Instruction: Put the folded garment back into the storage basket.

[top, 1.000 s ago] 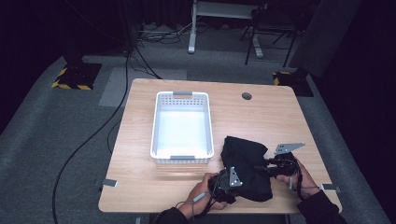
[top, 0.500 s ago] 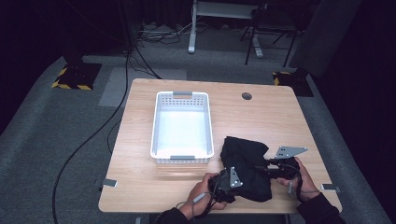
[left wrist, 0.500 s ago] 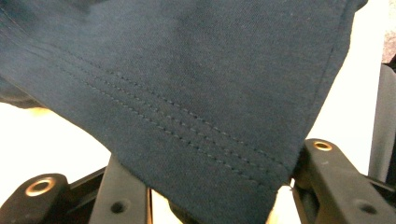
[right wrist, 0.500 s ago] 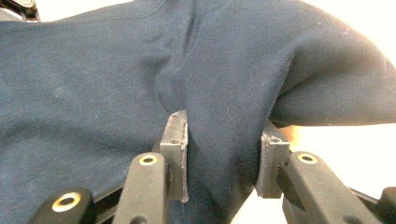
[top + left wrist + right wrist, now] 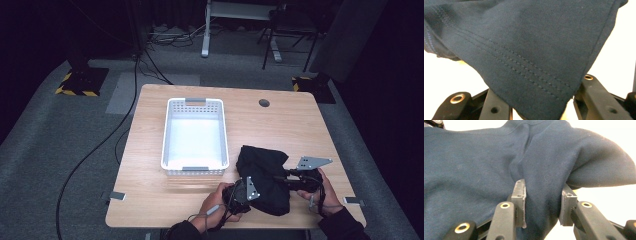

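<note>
Garment (image 5: 264,177) lies bunched between both grippers, basket (image 5: 194,169) beyond-left. Left gripper (image 5: 239,194) has been closing on its hem; right gripper (image 5: 287,176) has been closing, pinching a fold.

garment (image 5: 262,172): dark navy, plain, tone-on-tone stitching rows at hem
basket (image 5: 170,132): white, slotted walls, grey handles
table (image 5: 280,125): light wood grain, dark round hole near far edge
gripper jaws: black, brass rivets

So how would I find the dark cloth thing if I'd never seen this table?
Find the wooden table and its white basket. Right of the basket, at the near edge, lies a crumpled dark navy garment, the table's one soft, dark thing.
</note>
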The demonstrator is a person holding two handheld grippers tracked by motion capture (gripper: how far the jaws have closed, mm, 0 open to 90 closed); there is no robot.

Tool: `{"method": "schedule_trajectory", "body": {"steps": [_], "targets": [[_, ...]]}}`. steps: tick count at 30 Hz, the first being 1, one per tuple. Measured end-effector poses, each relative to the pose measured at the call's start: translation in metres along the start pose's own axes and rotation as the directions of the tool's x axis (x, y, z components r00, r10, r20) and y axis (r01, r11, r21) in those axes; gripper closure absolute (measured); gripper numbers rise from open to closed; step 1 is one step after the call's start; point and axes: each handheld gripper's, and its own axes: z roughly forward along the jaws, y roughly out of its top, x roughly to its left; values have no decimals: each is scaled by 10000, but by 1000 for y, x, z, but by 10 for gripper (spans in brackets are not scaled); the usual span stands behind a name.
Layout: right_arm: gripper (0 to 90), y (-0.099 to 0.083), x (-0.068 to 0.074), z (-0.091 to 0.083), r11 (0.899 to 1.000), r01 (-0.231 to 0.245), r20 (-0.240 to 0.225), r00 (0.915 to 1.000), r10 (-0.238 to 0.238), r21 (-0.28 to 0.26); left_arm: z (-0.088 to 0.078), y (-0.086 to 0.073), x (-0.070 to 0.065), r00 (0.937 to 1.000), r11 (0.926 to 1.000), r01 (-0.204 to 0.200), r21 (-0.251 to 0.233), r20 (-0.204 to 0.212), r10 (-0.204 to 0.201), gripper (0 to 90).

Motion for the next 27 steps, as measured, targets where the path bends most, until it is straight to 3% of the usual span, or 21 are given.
{"method": "schedule_trajectory", "body": {"steps": [6,12,27], "targets": [[674,2,0,-4,9997,-87,249,9996,93,-239,-1,4,4,9998,9998,139,-136,133,-137,653],[696,3,-1,-5,9995,-153,330,9993,162,-281,-1,6,4,10000,9999,1,-135,21,0,684],[726,8,4,-11,9978,82,762,9971,-31,-664,-7,12,7,10000,9993,8,-373,-96,-11,719]]}}
